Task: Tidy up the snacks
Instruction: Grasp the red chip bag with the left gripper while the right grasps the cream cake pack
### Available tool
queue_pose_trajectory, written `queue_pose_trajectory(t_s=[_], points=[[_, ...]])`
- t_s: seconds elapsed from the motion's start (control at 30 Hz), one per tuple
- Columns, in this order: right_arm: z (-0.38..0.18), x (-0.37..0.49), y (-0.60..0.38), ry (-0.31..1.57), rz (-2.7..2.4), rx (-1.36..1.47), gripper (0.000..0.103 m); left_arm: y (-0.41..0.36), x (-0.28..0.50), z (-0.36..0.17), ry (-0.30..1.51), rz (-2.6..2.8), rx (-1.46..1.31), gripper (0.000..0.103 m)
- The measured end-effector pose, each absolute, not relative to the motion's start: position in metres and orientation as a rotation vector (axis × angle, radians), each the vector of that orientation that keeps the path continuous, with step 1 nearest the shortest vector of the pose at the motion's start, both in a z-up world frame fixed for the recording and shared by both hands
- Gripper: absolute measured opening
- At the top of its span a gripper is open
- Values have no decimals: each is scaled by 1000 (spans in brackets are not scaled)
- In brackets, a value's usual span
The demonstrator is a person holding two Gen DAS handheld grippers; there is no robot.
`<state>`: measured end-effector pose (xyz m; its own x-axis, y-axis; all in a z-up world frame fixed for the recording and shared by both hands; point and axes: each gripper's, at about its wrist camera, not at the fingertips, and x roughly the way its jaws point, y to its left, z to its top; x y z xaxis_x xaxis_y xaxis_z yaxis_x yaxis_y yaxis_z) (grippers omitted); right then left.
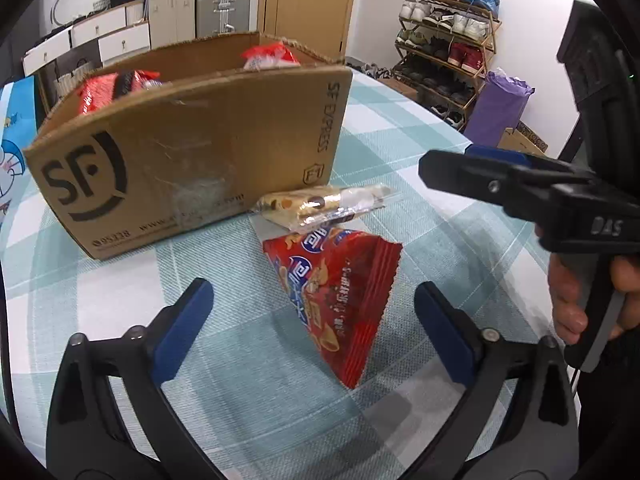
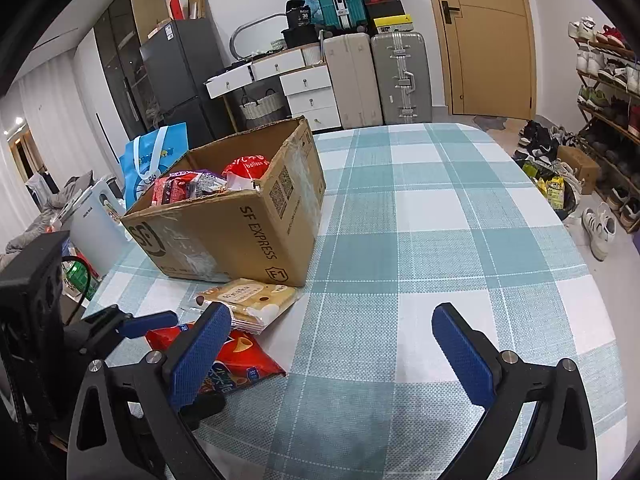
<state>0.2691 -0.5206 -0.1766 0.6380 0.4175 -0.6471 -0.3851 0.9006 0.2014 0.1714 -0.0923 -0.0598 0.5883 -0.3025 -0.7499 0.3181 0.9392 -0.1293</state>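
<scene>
A red snack bag (image 1: 340,300) lies on the checked tablecloth between the open fingers of my left gripper (image 1: 316,328). A clear biscuit packet (image 1: 320,204) lies just beyond it, against the SF cardboard box (image 1: 192,160), which holds several red snack packs (image 1: 108,88). My right gripper (image 1: 452,168) comes in from the right, above the cloth. In the right wrist view my right gripper (image 2: 336,344) is open and empty over the cloth; the red bag (image 2: 236,356), the biscuit packet (image 2: 252,296) and the box (image 2: 240,224) are to its left.
The table (image 2: 440,200) has a teal and white checked cloth. A blue bag (image 2: 152,160) stands behind the box. A shoe rack (image 1: 448,48) stands beyond the table's right edge, with suitcases (image 2: 376,76) and a door at the back.
</scene>
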Motion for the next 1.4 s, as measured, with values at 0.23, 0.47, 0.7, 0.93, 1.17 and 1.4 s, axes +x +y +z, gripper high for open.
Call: queue_pose_trajectory(t_s=[0.23, 0.47, 0.7, 0.93, 1.17, 1.4], points=[[-176, 268, -521, 751, 455, 48, 102, -98, 179, -73, 906, -402, 1, 46], [-176, 268, -520, 754, 456, 51, 102, -95, 175, -72, 887, -404, 5, 40], [-181, 271, -515, 772, 465, 51, 102, -75, 170, -71, 876, -342, -8, 40], [-191, 270, -497, 803, 486, 23, 102, -46, 172, -69, 845, -239, -28, 40], [-209, 276, -473, 880, 479, 18, 102, -23, 178, -63, 818, -174, -48, 40], [-218, 281, -444, 921, 466, -19, 102, 0, 173, -59, 805, -138, -49, 40]])
